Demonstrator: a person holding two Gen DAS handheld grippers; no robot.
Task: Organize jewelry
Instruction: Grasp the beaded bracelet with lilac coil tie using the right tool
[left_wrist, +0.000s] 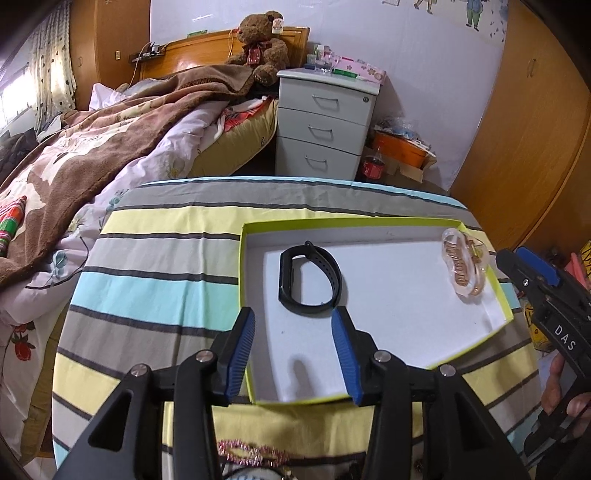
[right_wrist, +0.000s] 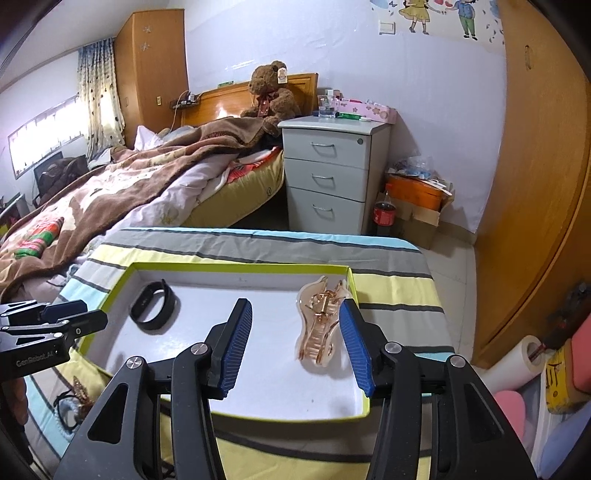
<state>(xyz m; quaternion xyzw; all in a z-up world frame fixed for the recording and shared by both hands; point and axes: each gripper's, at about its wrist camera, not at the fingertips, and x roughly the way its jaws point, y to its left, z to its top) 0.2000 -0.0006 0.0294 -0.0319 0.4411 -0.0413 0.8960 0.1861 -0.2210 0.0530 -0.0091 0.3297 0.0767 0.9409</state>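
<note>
Bedroom; striped worktop (left_wrist: 155, 258). Tray (right_wrist: 110, 295), lime-edged: holds black wristband (left_wrist: 309, 281) at left, amber hair clip (right_wrist: 320, 325) at right. Left gripper (left_wrist: 293, 334) and right gripper (right_wrist: 295, 332): both spread, empty, above tray. Outstanding, likely: glittery pieces (left_wrist: 245, 452) at worktop's near edge, outside tray.

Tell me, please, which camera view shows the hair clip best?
The right wrist view: the hair clip lies close and large in the box, with its teeth and hinge clear. In the left wrist view the hair clip sits small in the box's far right corner, stretched by the lens.
</note>
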